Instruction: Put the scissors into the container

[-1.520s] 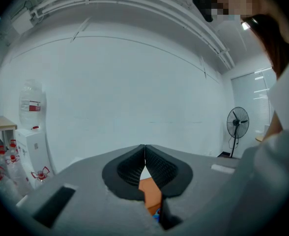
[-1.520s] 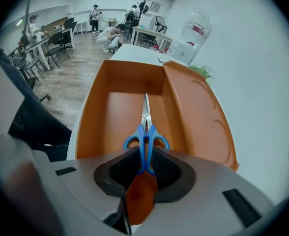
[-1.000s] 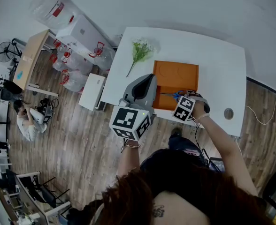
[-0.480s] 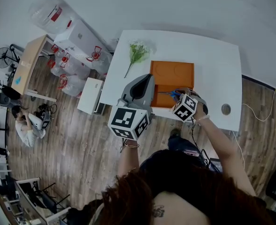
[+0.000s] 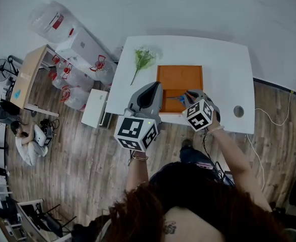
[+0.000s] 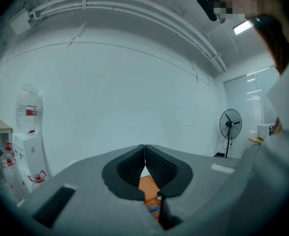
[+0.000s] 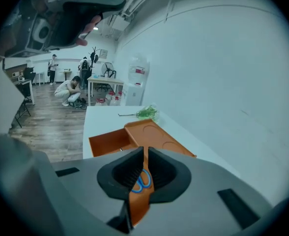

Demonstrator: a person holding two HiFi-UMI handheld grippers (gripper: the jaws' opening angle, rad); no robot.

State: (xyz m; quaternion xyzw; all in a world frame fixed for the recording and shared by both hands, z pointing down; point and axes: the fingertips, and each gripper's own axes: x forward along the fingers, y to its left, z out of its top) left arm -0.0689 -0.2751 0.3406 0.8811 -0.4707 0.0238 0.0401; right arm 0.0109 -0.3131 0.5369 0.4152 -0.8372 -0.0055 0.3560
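Now right hand-held gripper [image 7: 144, 151] clamped on scissors [image 7: 141, 181]; left hand-held gripper [image 6: 144, 149] closed, empty

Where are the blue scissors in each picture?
Head view: the scissors are near the middle, over the orange container.
Left gripper view: a blue bit of them shows low down, under the jaws.
Right gripper view: the blue handles show low down, in the gap between the jaws.
Shared landmark: the orange container.
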